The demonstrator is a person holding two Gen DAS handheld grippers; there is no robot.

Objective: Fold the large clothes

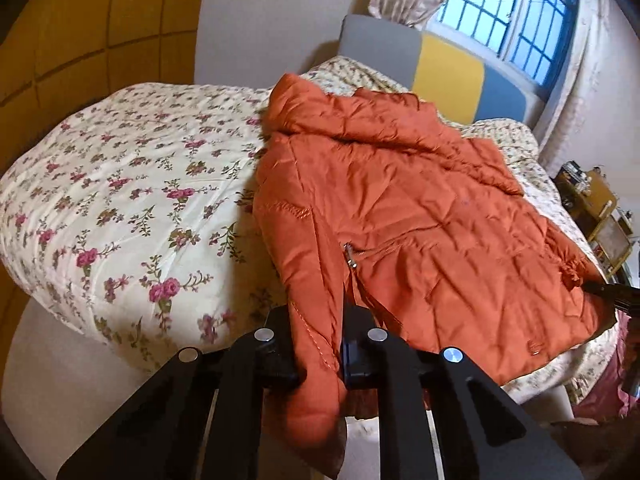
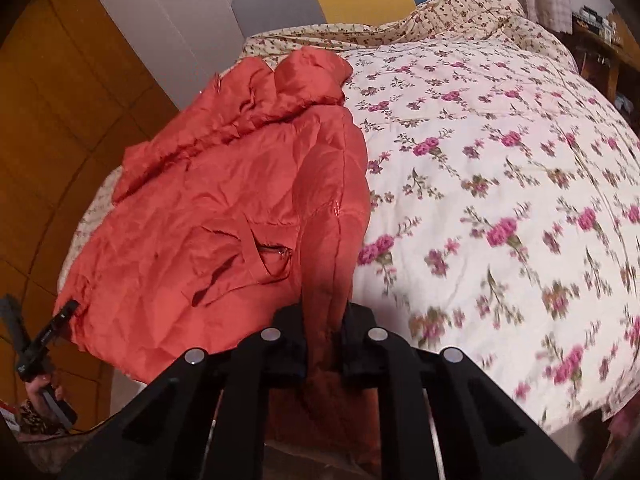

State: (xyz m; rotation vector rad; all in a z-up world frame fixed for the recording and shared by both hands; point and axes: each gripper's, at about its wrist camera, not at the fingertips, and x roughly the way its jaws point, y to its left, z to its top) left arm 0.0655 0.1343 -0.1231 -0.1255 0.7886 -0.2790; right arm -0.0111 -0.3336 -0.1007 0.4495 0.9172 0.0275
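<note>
With both the left gripper and right gripper fingers clenched on the orange jacket's hem at the bed's foot edge, you're starting a fold, so next lift evenly toward the hood.

The orange puffer jacket is quilted and shiny, with a hood and zipped pockets. It lies spread flat and creased on the bed, hood toward the headboard, its hem at the foot edge, where two bunched folds hang over.
</note>
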